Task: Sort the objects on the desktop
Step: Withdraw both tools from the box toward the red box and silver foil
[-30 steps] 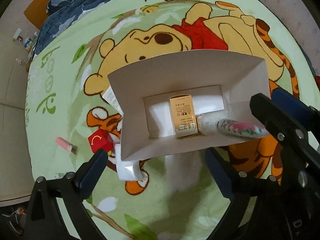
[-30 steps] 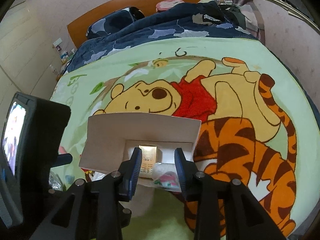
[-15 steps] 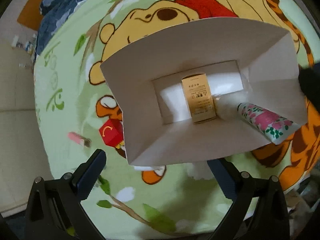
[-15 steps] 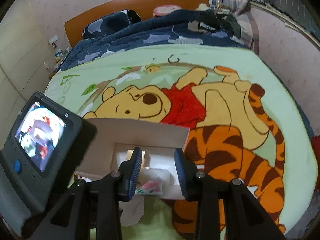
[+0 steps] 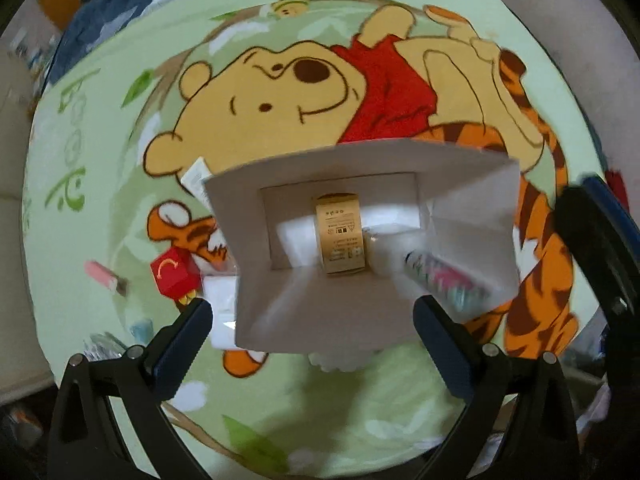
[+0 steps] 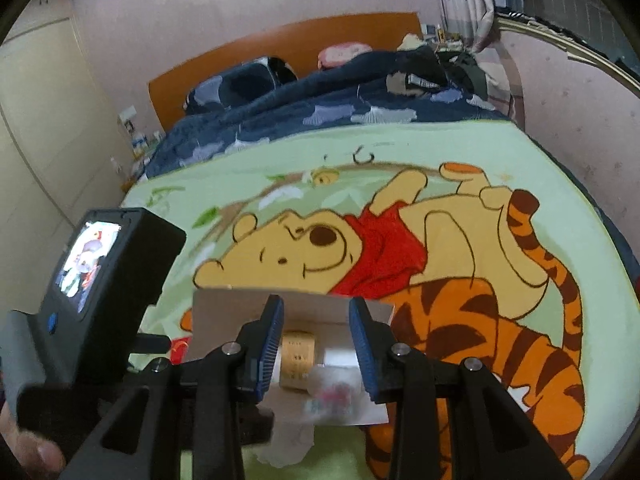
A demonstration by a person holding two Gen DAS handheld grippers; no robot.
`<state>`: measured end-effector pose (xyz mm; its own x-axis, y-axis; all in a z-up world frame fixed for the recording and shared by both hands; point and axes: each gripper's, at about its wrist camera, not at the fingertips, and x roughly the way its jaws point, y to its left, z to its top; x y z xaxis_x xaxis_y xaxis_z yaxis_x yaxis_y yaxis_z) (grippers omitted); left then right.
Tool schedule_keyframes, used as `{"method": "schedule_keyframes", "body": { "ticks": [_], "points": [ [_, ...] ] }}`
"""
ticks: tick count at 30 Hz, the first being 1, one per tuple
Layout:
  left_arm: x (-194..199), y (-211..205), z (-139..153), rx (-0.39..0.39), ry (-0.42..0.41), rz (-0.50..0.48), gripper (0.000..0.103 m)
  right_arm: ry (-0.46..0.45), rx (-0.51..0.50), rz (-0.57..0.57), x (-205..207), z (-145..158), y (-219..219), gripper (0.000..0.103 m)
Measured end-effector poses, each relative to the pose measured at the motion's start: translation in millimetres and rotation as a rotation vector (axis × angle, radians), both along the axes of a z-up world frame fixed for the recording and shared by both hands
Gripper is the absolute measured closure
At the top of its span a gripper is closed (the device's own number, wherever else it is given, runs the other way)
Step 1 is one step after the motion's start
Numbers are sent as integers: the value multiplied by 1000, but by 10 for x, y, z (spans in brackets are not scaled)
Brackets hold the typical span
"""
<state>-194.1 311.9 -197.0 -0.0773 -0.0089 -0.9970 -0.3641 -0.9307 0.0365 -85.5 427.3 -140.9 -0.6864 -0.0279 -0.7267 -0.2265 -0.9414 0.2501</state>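
The open white box [image 5: 320,312] holds a gold carton [image 5: 340,236] beside a floral tube [image 5: 444,276].

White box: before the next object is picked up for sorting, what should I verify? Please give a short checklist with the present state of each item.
1. Left gripper free to grasp: ok, jaws wide open, nothing between them.
2. Right gripper empty: ok, jaws narrow, holding nothing.
3. White box open at the top: ok.
4. Gold carton resting on the box floor: ok.
5. Floral tube fully inside: cannot tell; it is blurred and leans at the right wall.
6. Everything sorted: not ok; red box and pink item lie outside, left of the white box.
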Motion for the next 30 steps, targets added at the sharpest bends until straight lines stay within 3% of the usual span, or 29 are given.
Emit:
{"method": "schedule_keyframes", "body": {
  "ticks": [6,12,15,19,24,30],
  "points": [
    [40,-302,302,48,82,69,1,38,-29,18,244,95,-87,69],
    [246,-808,340,49,128,142,1,22,-50,77,563,-18,-386,69],
    [413,-1127,309,30,148,197,1,-21,-95,124,743,-195,-563,69],
    [622,-1543,189,8,134,265,1,-150,-134,209,895,-636,-884,69],
    [755,-1878,36,-16,114,322,1,-230,-95,249,655,-1119,-1058,69],
    [791,-1919,128,-42,187,299,1,-220,-26,248,151,-1278,-1067,69]
  ]
}}
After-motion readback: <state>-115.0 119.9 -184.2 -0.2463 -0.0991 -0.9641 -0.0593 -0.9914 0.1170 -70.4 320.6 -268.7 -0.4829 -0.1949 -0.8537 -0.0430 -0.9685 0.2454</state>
